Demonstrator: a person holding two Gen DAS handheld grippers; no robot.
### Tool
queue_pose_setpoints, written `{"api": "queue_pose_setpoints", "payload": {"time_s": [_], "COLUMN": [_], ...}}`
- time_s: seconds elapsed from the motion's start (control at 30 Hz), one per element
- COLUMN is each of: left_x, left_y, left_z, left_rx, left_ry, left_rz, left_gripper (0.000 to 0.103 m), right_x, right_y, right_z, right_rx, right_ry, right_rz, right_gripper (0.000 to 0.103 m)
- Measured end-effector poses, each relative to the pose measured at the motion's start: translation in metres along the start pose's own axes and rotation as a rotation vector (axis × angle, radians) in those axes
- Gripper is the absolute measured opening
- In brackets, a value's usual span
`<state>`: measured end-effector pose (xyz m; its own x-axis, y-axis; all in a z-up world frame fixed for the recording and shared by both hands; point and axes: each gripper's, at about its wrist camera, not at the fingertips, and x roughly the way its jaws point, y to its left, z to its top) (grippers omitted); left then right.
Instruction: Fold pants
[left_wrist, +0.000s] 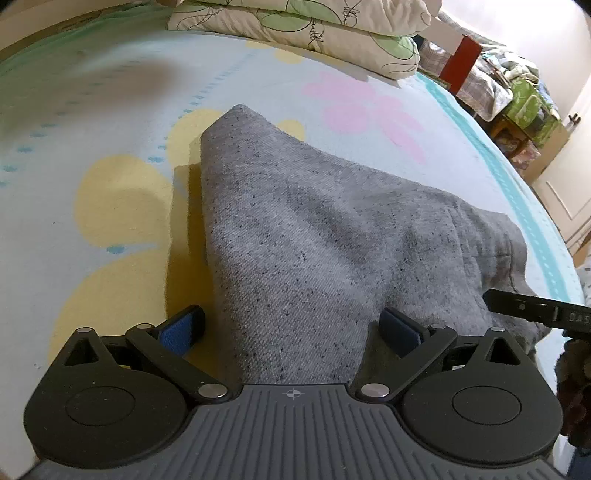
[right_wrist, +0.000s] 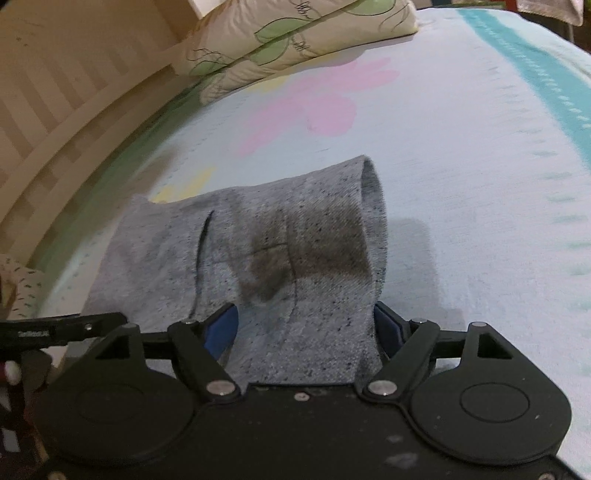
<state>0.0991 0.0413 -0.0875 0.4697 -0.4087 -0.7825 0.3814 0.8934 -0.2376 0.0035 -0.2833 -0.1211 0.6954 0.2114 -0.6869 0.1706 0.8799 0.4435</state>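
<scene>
The grey pants (left_wrist: 295, 236) lay on the flowered bedsheet (left_wrist: 110, 206) as a compact, thick bundle, several layers deep, with a rounded folded edge at the far right of the pile in the right wrist view and a narrowing corner pointing toward the pillows (left_wrist: 295, 26) in the left wrist view. A dark pocket slit (right_wrist: 201, 254) showed on the top layer near the left of the bundle. The left gripper (left_wrist: 293, 328) stood with its jaws spread wide, the blue pads (left_wrist: 177, 332) flanking the near end of the cloth without pressing on it; nothing was held. The right gripper (right_wrist: 304, 325) was likewise wide open, one finger at each side of the near edge of the pile, and its pads appeared clear of the fabric, so it held nothing either. Part of the other tool showed at the edge of each view, so the two hands were close together at the near side of the bed. Judging from the stacked layers and both tools open, the folding looked largely done: the legs seemed to have been brought together and doubled over at least once. What might have been left was a final fold to make the bundle smaller, or only a smoothing of the top layer, which was slightly humped rather than flat. Whether the hidden near end was tidy could not be told.
</scene>
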Motion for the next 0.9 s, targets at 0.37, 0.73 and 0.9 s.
{"api": "queue_pose_setpoints", "payload": {"time_s": [0.37, 0.73, 0.9], "left_x": [-0.022, -0.053, -0.020], "left_y": [-0.005, -0.042, -0.030], "left_z": [-0.001, 0.069, 0.111], "left_rx": [0.008, 0.187, 0.149], "left_ry": [-0.109, -0.305, -0.276], "left_rz": [0.010, 0.021, -0.024], "left_gripper": [0.018, 0.017, 0.017], "right_x": [-0.026, -0.076, -0.056], "right_y": [0.026, 0.058, 0.040], "right_z": [-0.009, 0.034, 0.079], "right_rx": [-0.081, -0.166, -0.105], "right_ry": [-0.061, -0.241, -0.275], "right_rz": [-0.026, -0.032, -0.021], "right_gripper": [0.032, 0.029, 0.029]}}
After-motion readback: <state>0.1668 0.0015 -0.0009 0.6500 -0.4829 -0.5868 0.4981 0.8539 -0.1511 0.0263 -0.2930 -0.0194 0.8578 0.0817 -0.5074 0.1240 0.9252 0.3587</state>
